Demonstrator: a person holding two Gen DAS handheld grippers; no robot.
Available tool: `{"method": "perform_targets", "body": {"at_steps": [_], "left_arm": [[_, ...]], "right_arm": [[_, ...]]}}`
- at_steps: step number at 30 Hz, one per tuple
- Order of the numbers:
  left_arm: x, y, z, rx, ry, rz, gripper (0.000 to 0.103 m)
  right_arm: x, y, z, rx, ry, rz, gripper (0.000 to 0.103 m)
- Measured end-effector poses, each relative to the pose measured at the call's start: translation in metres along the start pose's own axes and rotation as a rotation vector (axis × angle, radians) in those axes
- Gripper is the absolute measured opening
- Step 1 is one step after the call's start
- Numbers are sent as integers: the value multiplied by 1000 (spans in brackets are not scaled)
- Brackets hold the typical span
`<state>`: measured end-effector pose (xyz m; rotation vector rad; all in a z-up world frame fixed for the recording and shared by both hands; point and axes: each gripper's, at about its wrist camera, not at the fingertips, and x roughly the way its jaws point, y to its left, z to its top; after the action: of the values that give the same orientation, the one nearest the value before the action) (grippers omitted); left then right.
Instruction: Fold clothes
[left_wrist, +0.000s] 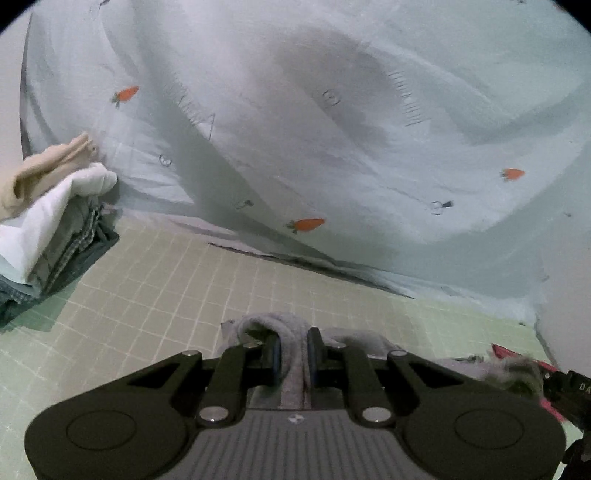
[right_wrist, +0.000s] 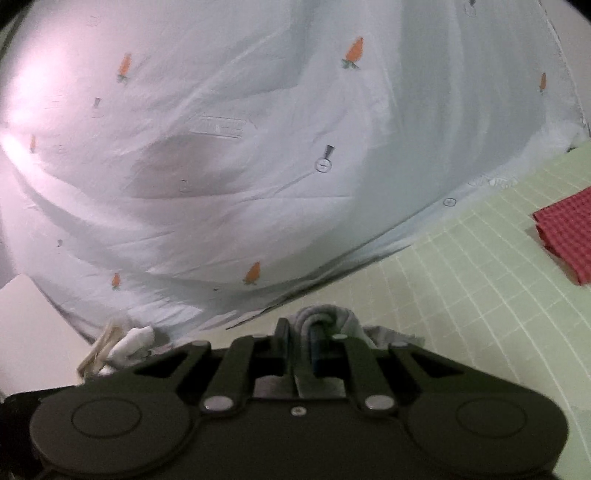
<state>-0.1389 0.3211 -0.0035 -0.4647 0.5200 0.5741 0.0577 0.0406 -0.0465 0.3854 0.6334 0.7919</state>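
Bare green grid mat (left_wrist: 155, 295) lies open ahead of both grippers, bounded from 10 to 2 o'clock by a hanging carrot-print sheet (left_wrist: 332, 129). A clothes stack (left_wrist: 48, 229) sits at 9 o'clock, a red checked cloth (right_wrist: 569, 232) at 3. The left gripper (left_wrist: 294, 356) and right gripper (right_wrist: 300, 341) each pinch a fold of grey garment (left_wrist: 291, 332) bunched between the jaws.
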Motion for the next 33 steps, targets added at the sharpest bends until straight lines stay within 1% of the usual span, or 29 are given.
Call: {"method": "perform_targets", "body": {"at_steps": [3, 7, 10, 13, 14, 16, 17, 18, 19, 20, 21, 22, 23, 24, 25, 26, 27, 28, 29, 31, 33], "left_arm": [[37, 11, 1, -16, 47, 17, 16], [90, 19, 8, -64, 141, 30, 16], [128, 26, 13, -74, 164, 33, 21], [163, 34, 18, -90, 197, 61, 22], [173, 38, 19, -99, 206, 70, 22], [190, 48, 20, -127, 230, 82, 24], [198, 54, 20, -145, 243, 86, 28], [205, 60, 20, -164, 257, 89, 30], [210, 66, 20, -189, 269, 89, 35], [214, 72, 20, -206, 269, 104, 48], [214, 75, 22, -207, 252, 146, 59], [214, 79, 23, -207, 234, 190, 80], [212, 83, 25, -201, 205, 239, 86], [209, 87, 27, -197, 178, 273, 87], [207, 90, 28, -189, 175, 290, 90], [205, 94, 29, -181, 172, 308, 97], [203, 96, 29, -168, 172, 323, 101], [203, 95, 27, -131, 191, 328, 103], [203, 93, 25, -90, 211, 331, 103], [201, 85, 16, 15, 255, 318, 103], [193, 75, 3, 83, 280, 282, 103]], "right_arm": [[34, -15, 0, 16, 43, -50, 11], [83, -34, -1, 81, 124, -102, 12], [121, -44, 5, 79, 173, -140, 13], [155, -60, 8, 97, 219, -163, 14], [163, -66, 9, 115, 224, -168, 17], [178, -77, 12, 142, 218, -188, 29], [185, -81, 15, 152, 206, -202, 43], [191, -86, 17, 161, 195, -218, 49], [197, -91, 22, 166, 177, -237, 52], [199, -94, 26, 170, 171, -247, 52], [202, -98, 29, 174, 165, -258, 53], [204, -102, 33, 177, 159, -269, 55], [207, -105, 37, 178, 154, -280, 64], [208, -103, 38, 139, 163, -298, 69], [209, -97, 37, 62, 178, -332, 81], [210, -90, 35, -15, 191, -365, 93], [208, -83, 30, -95, 199, -385, 102], [205, -76, 24, -160, 204, -391, 102], [201, -72, 19, -196, 206, -381, 102], [194, -66, 7, -229, 238, -332, 103], [189, -63, -3, -227, 284, -300, 103]]}}
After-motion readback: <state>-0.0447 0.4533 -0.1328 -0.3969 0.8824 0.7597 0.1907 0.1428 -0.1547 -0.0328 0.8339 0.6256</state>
